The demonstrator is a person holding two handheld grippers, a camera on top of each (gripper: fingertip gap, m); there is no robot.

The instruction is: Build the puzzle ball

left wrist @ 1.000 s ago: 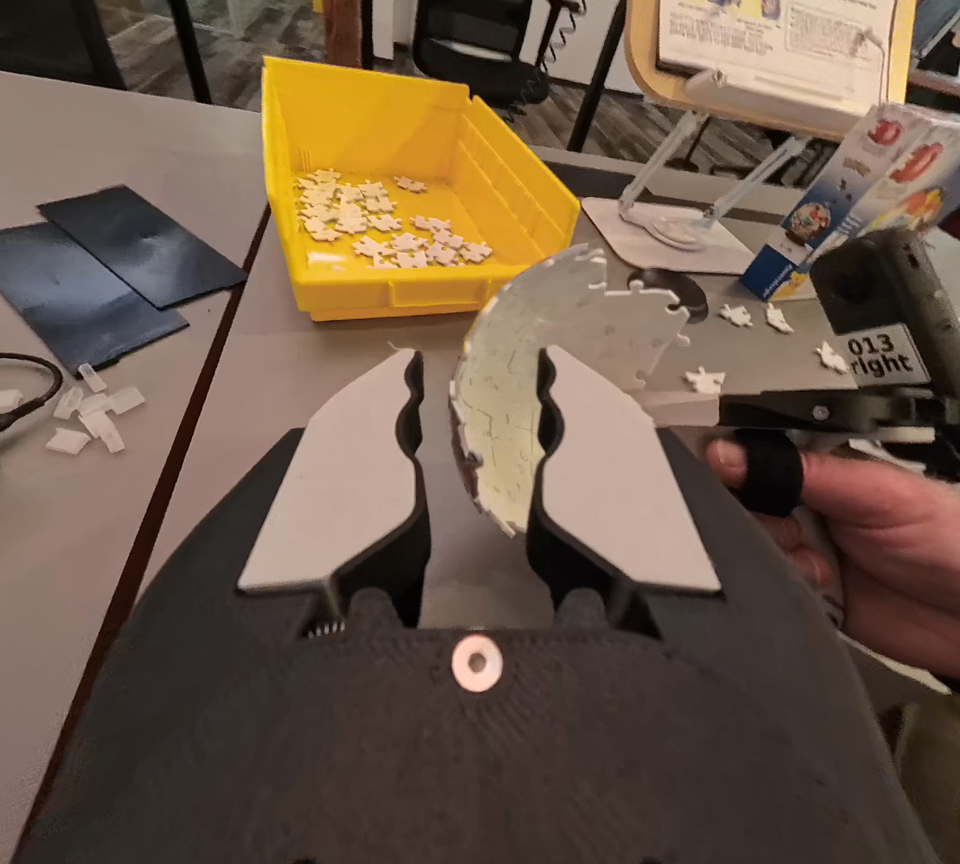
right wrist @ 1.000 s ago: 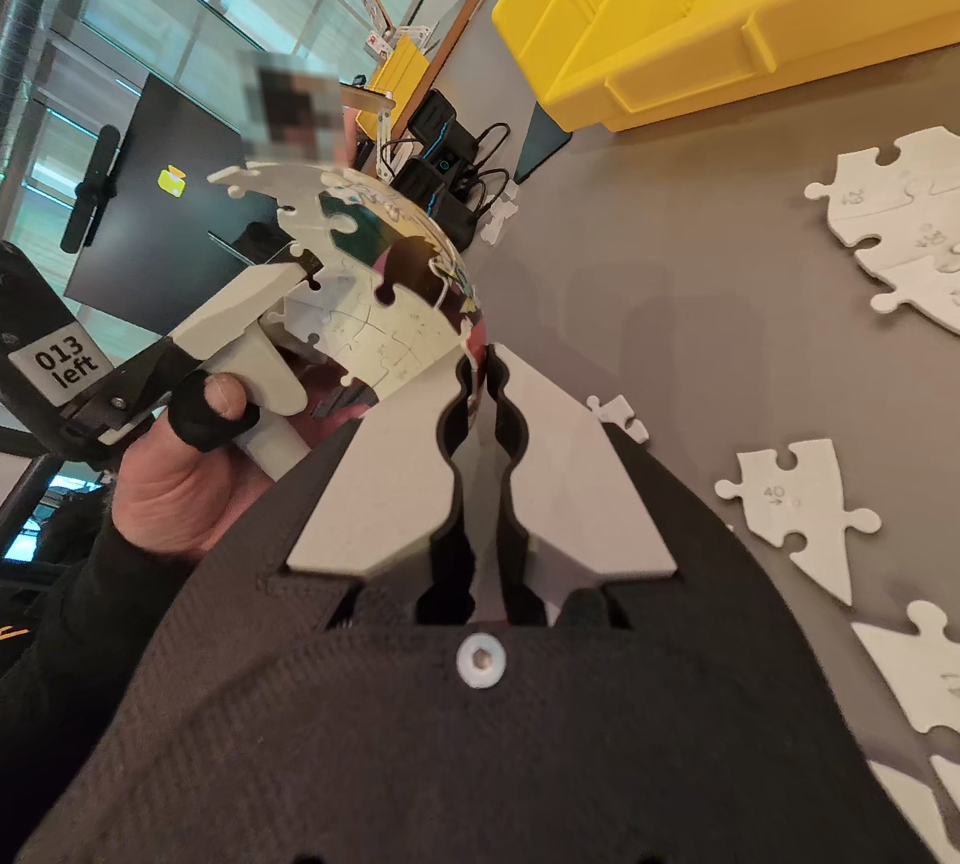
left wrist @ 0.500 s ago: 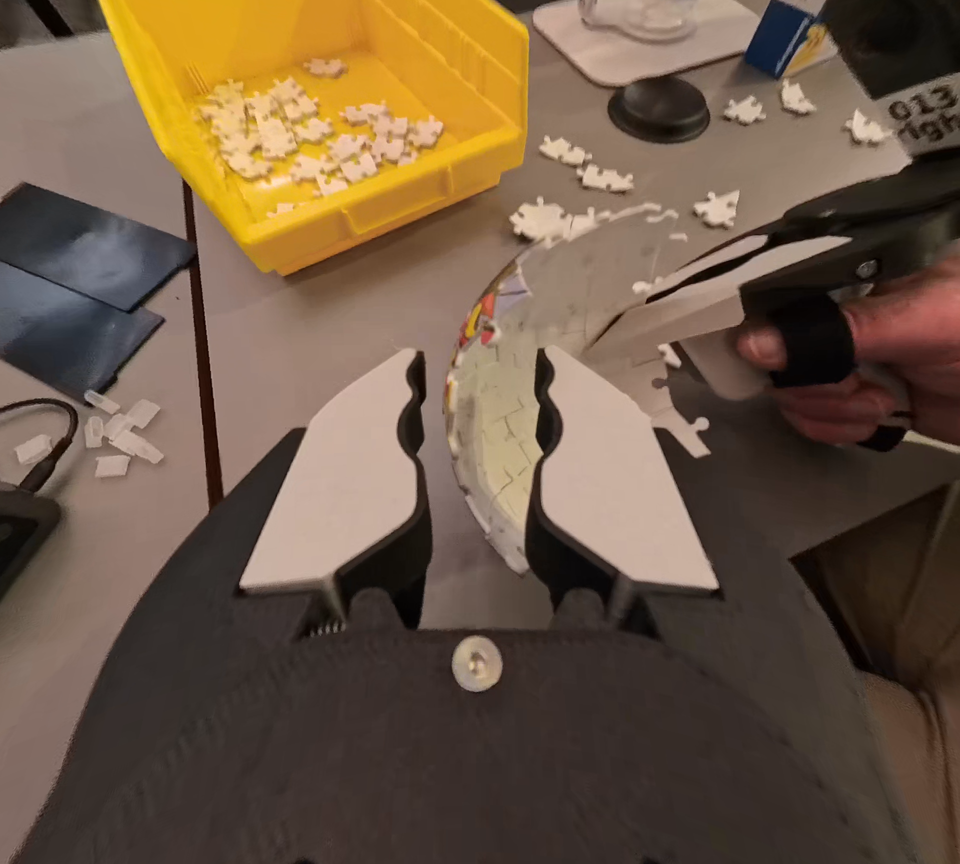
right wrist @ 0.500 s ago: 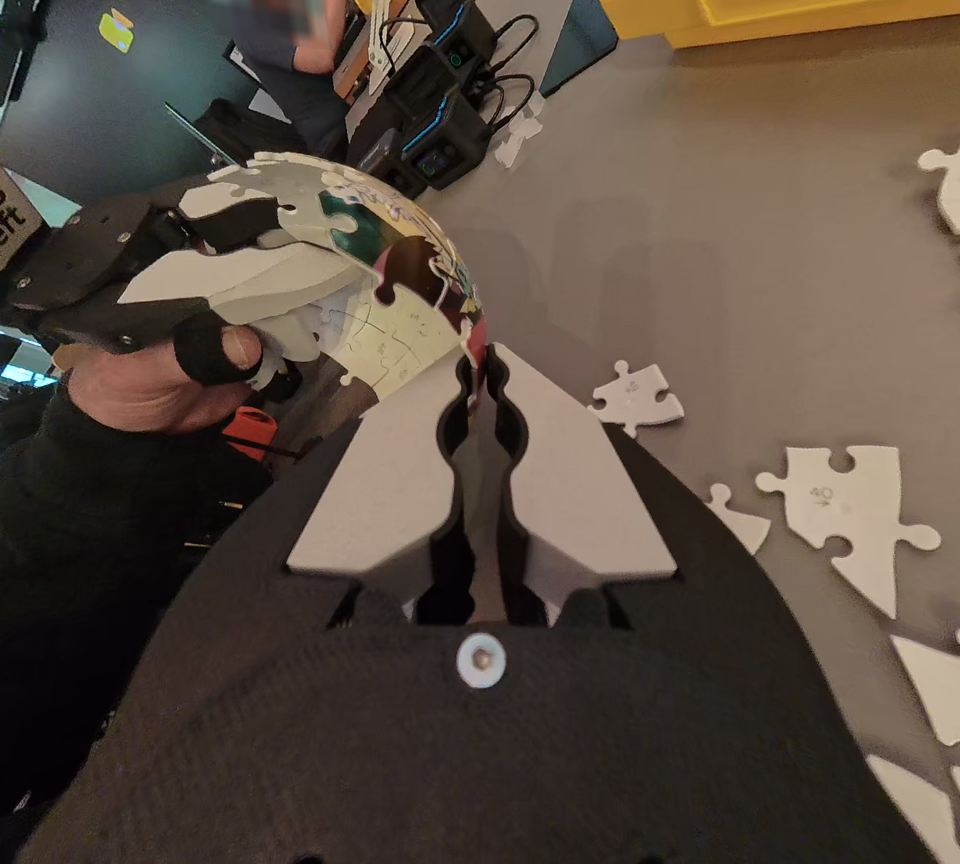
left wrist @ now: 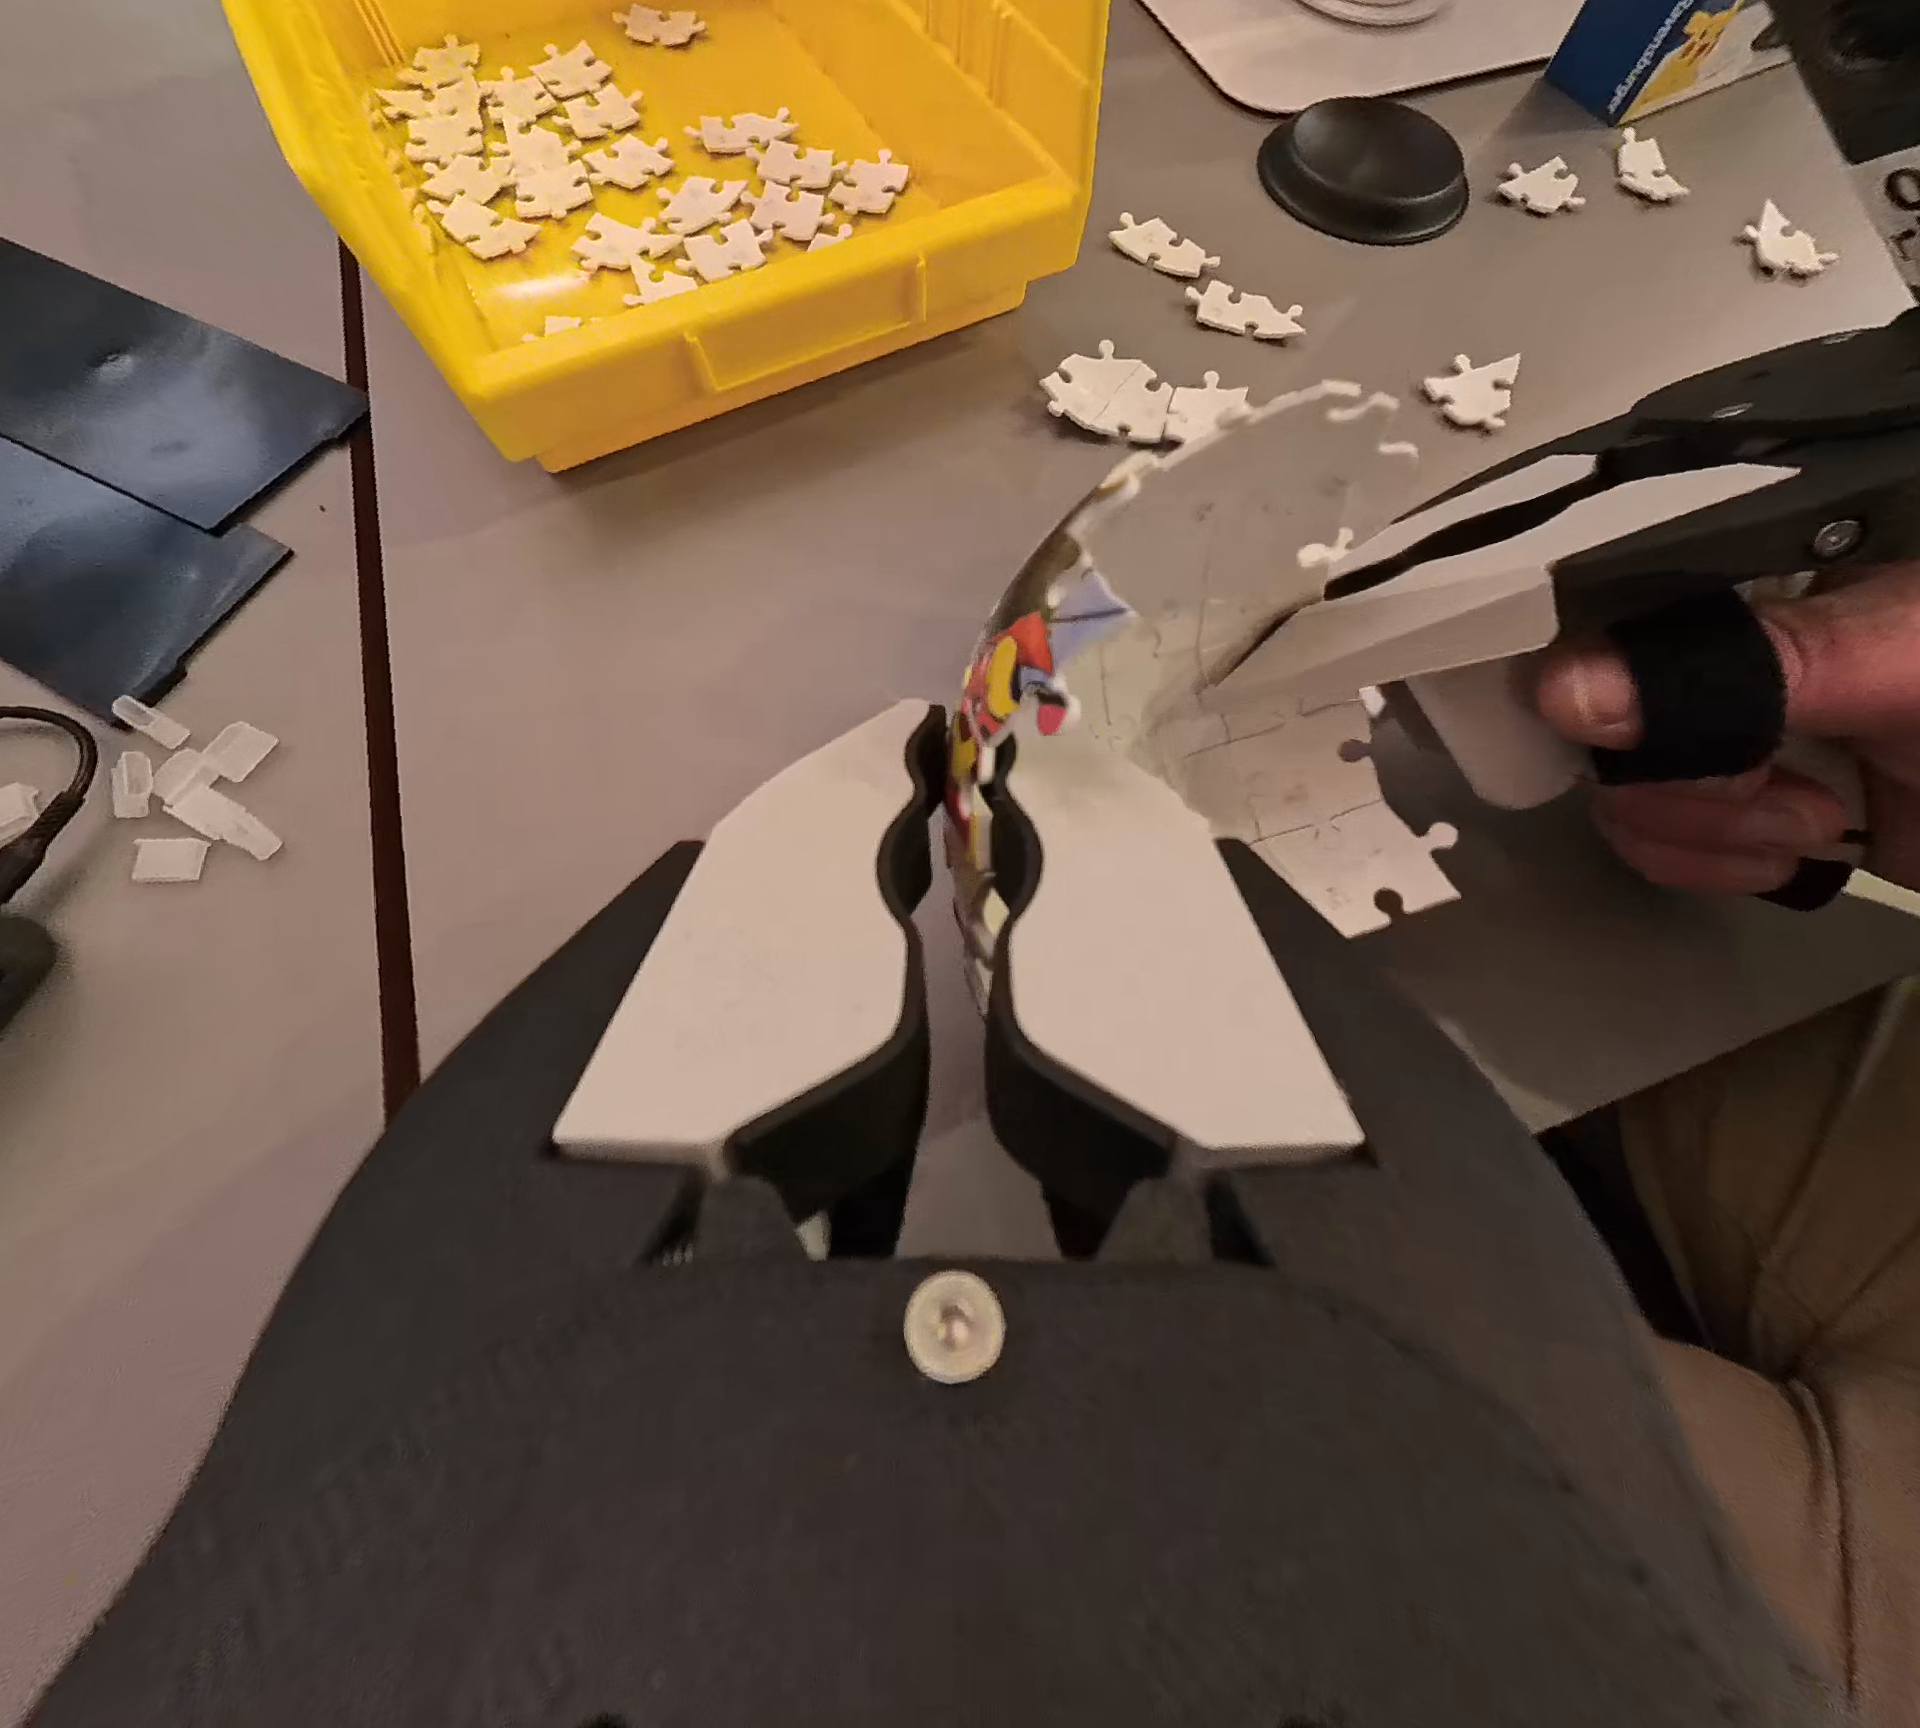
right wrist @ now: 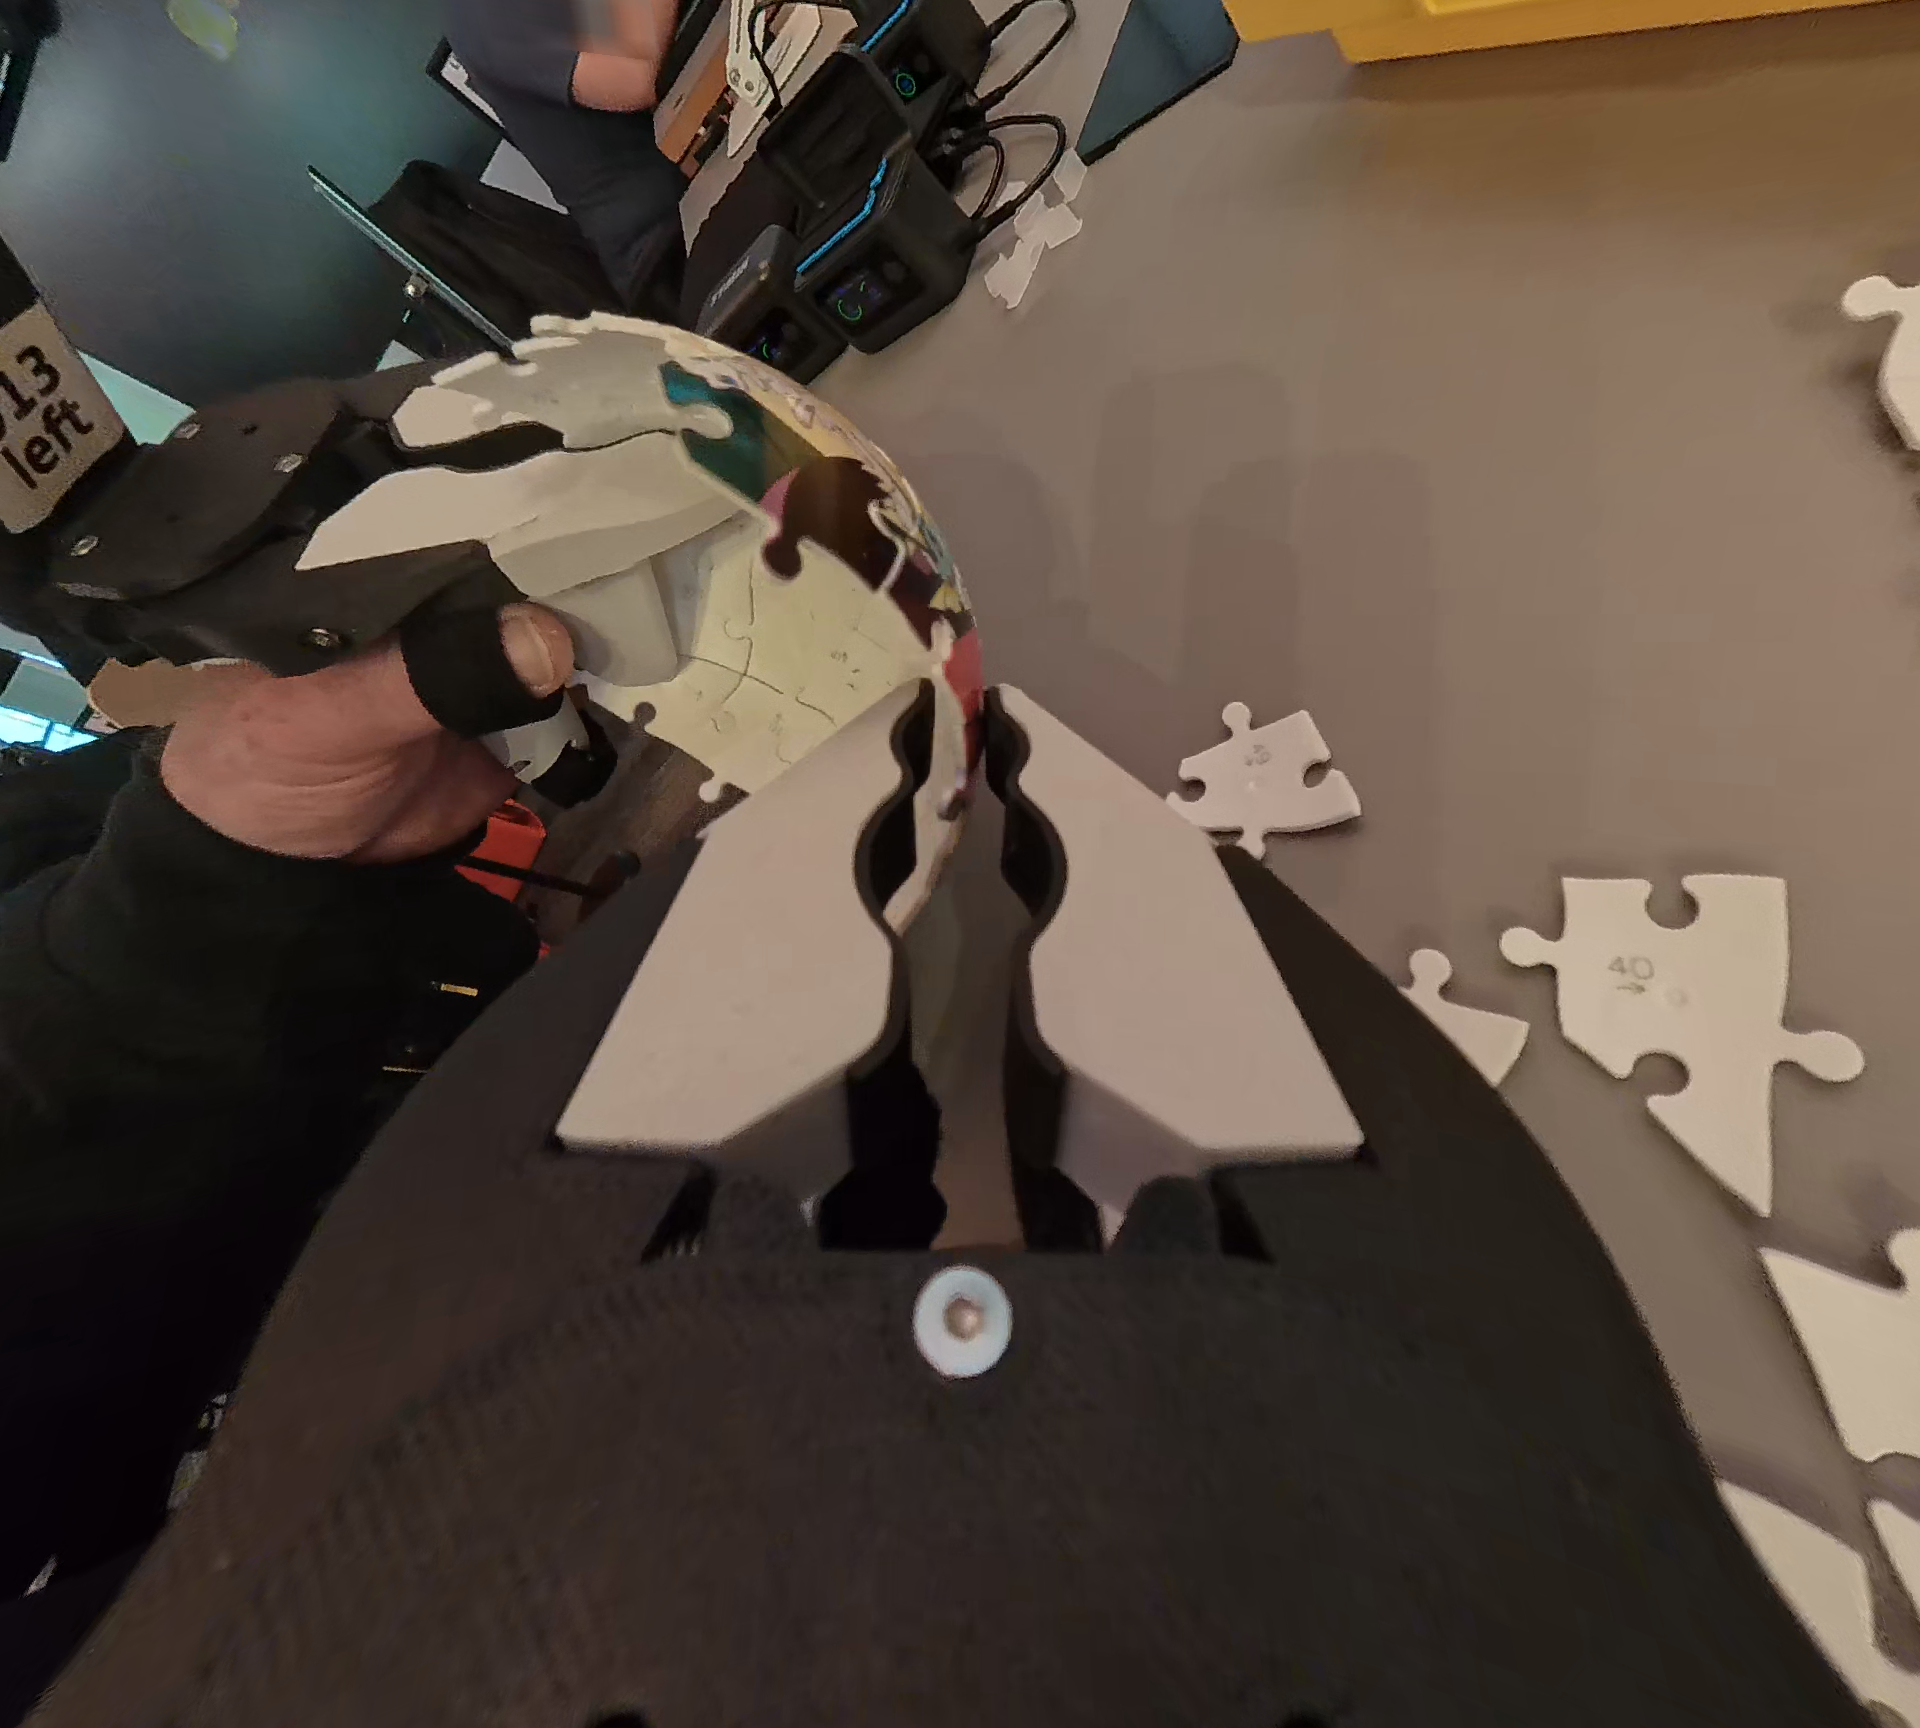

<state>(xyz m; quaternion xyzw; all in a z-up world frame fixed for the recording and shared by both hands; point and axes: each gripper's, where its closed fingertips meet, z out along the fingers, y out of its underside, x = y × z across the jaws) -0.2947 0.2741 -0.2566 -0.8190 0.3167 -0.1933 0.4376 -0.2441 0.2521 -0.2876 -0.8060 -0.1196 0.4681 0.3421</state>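
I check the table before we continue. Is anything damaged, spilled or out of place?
Nothing looks damaged. The half-built puzzle ball is held by both grippers. Loose puzzle pieces lie scattered on the table outside the yellow bin, probably laid out for use.

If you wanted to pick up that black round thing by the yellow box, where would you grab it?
Probably from straight above, pinching the raised middle dome of the black round stand. It sits flat on the table with a wider rim hugging the surface, so the dome's sides look like the only part fingers could close on.
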